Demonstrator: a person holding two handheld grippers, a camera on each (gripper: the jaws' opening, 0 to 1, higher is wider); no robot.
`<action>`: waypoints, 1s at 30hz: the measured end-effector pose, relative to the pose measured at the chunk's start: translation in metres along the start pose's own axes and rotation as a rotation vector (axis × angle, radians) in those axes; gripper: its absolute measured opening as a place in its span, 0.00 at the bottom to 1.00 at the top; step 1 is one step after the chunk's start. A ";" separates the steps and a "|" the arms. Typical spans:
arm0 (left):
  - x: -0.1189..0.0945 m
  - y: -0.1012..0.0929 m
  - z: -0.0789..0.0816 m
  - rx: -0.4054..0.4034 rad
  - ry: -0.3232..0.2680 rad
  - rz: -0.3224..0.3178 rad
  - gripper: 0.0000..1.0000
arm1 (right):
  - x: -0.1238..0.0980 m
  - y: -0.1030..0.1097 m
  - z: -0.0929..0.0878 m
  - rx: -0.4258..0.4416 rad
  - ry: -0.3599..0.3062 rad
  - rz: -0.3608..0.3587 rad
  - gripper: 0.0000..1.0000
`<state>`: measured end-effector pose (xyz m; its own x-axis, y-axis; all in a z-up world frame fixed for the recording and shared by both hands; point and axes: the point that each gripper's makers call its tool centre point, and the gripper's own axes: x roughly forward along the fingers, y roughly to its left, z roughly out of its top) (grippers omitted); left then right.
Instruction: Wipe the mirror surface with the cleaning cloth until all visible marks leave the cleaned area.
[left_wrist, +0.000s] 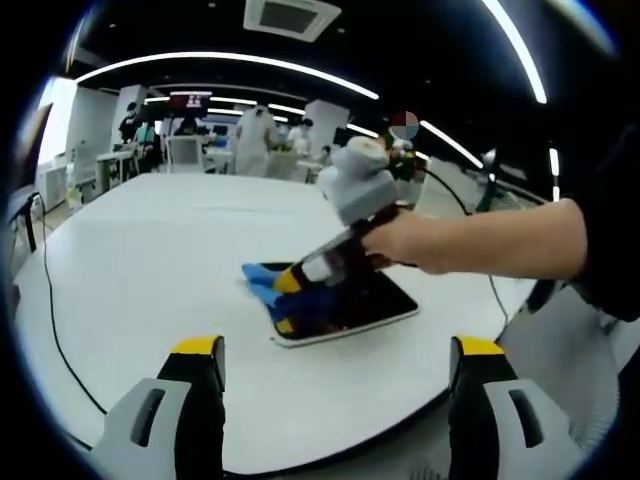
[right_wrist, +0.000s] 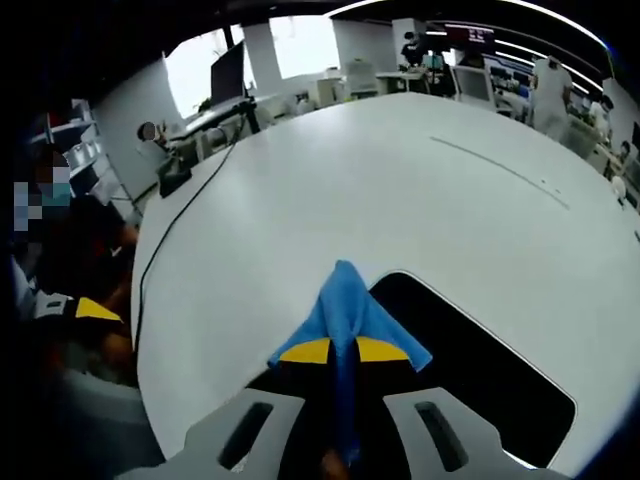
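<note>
A flat mirror (left_wrist: 350, 305) with a white rim lies on the white table (left_wrist: 160, 260); its face looks dark. A blue cleaning cloth (left_wrist: 268, 283) rests over its left end. The right gripper (left_wrist: 290, 281), held by a person's hand (left_wrist: 415, 240), comes in from the right and is shut on the cloth, pressing it onto the mirror. In the right gripper view the blue cloth (right_wrist: 350, 315) is pinched between the yellow-tipped jaws of my right gripper (right_wrist: 343, 352), above the dark mirror (right_wrist: 480, 370). My left gripper (left_wrist: 335, 350) stands open and apart from the mirror, near the table's front edge.
A black cable (left_wrist: 50, 330) runs along the table's left side. The same cable (right_wrist: 170, 240) leads to equipment at the table's far edge. Desks, chairs and people stand in the room behind. The person's dark sleeve (left_wrist: 600, 250) reaches in from the right.
</note>
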<state>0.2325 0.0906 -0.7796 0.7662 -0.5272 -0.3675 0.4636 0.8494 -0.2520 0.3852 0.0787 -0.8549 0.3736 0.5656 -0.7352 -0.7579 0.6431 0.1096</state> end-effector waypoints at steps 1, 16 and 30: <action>0.000 0.000 0.000 0.000 0.001 -0.002 0.93 | 0.000 0.000 0.000 -0.006 -0.003 -0.006 0.02; -0.001 -0.001 -0.002 -0.003 0.011 -0.001 0.92 | -0.003 0.001 -0.002 -0.023 -0.022 -0.014 0.02; -0.001 -0.002 -0.001 -0.006 0.008 -0.004 0.91 | -0.007 -0.002 -0.006 -0.029 -0.021 -0.008 0.02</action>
<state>0.2307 0.0892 -0.7797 0.7609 -0.5305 -0.3735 0.4636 0.8473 -0.2591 0.3810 0.0706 -0.8542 0.3908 0.5710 -0.7219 -0.7699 0.6327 0.0837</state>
